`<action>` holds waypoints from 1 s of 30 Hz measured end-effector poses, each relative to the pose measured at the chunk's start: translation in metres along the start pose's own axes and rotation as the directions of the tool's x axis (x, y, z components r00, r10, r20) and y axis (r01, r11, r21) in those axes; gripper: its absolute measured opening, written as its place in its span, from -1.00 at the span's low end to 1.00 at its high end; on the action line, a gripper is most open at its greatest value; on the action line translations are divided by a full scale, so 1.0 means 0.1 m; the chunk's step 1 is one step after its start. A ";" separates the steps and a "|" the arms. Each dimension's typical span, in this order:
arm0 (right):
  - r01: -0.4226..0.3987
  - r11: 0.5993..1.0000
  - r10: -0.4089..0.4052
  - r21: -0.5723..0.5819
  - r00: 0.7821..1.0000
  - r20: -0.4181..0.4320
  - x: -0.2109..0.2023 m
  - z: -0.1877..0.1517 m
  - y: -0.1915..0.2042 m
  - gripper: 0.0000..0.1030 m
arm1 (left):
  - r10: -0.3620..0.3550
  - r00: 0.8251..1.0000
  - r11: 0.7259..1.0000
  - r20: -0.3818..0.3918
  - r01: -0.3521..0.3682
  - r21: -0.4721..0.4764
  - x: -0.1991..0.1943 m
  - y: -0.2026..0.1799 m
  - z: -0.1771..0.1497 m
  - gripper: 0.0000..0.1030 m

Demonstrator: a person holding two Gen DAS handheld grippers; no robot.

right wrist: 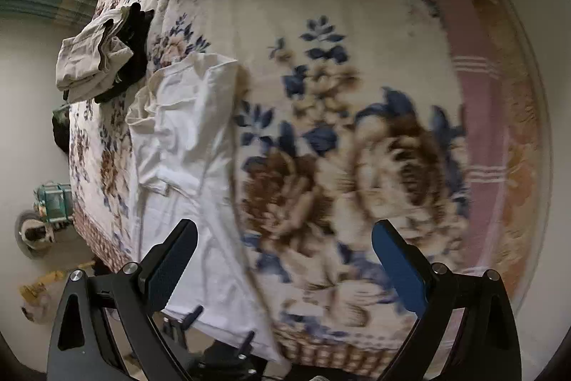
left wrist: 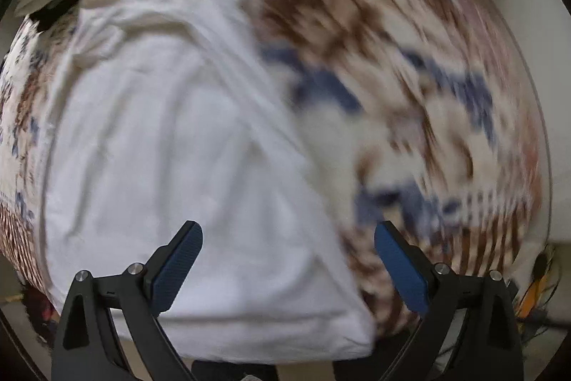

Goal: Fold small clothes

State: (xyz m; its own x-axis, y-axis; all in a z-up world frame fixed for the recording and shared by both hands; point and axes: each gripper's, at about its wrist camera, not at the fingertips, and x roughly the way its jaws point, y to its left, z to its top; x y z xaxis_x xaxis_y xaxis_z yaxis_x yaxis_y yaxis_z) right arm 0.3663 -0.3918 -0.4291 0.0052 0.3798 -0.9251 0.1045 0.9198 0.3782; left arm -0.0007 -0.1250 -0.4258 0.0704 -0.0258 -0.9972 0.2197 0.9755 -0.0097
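A white garment lies spread on a floral bed. Both the left gripper and right gripper hover open, empty. The cloth looks light and limp; its near hem corners seem best to pinch.

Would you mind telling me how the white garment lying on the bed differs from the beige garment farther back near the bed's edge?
The white garment is spread out long and mostly flat; the beige garment is bunched into a compact pile. The white garment lies directly on the floral blanket, while the beige garment sits against some dark clothing. The white one reaches the near edge of the bed; the beige one lies farther away. Both are light-coloured, wrinkled, and untouched by either gripper.
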 end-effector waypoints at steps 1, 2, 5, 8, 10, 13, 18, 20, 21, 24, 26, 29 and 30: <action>0.008 1.000 -0.008 -0.004 1.000 -0.002 0.00 0.01 -0.04 0.94 | 0.009 1.000 1.000 -0.014 -0.009 0.009 0.06 -0.09 -0.05 0.92; 0.025 1.000 -0.025 -0.004 1.000 -0.001 0.00 0.03 -0.13 0.94 | 0.024 0.999 1.000 -0.030 -0.023 0.018 0.15 -0.18 -0.11 0.92; 0.019 1.000 -0.019 -0.001 1.000 0.000 0.13 0.11 -0.25 0.94 | 0.066 0.995 0.998 -0.077 -0.064 0.028 0.43 -0.38 -0.31 0.91; -0.054 0.999 0.054 0.008 0.999 -0.009 0.45 0.27 -0.17 0.94 | 0.060 0.998 0.998 -0.020 -0.061 -0.010 0.44 -0.33 -0.46 0.66; -0.108 0.994 0.108 0.012 0.994 -0.014 0.69 0.39 -0.05 0.94 | 0.052 0.998 0.998 0.034 -0.051 -0.030 0.38 -0.23 -0.53 -0.09; -0.221 0.975 0.221 0.001 0.975 -0.033 1.26 0.68 0.21 0.94 | 0.063 0.996 0.997 0.070 -0.061 -0.039 0.31 -0.04 -0.57 -0.88; -0.234 0.970 0.231 -0.060 0.971 -0.061 2.01 1.08 0.69 0.81 | 0.041 0.995 0.997 0.094 -0.035 -0.074 0.19 0.25 -0.63 -0.92; -0.276 0.960 0.274 -0.040 0.960 -0.055 2.17 1.20 0.79 0.48 | 0.042 0.993 0.996 0.113 -0.032 -0.089 0.13 0.33 -0.70 -0.93; -0.285 0.958 0.283 -0.029 0.958 -0.049 2.20 1.24 0.81 0.23 | 0.043 0.992 0.995 0.120 -0.032 -0.094 0.10 0.35 -0.72 -0.93; -0.274 0.962 0.274 -0.007 0.962 -0.022 2.32 1.30 0.89 -0.87 | 0.035 0.990 0.995 0.137 -0.022 -0.096 0.00 0.34 -0.78 -0.94; -0.287 0.958 0.287 0.014 0.958 0.007 2.29 1.30 0.92 -0.87 | 0.035 0.987 0.995 0.156 -0.020 -0.097 -0.14 0.28 -0.83 -0.94; -0.304 0.951 0.303 0.058 0.952 0.038 2.13 1.27 0.99 -0.87 | 0.040 0.982 0.993 0.184 -0.018 -0.119 -0.34 0.45 -0.93 -0.95; -0.301 0.952 0.298 0.065 0.954 0.043 2.07 1.27 1.00 -0.87 | 0.042 0.981 0.990 0.191 -0.015 -0.139 -0.41 0.55 -0.95 -0.95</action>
State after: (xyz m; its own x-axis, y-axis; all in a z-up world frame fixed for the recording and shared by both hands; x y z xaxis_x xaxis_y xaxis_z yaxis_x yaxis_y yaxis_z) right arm 0.5042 -0.2341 -0.5874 0.0791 0.6321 -0.7708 0.1623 0.7547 0.6356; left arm -0.0837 -0.0499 -0.3924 0.2640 -0.0260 -0.9642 0.0815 0.9967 -0.0046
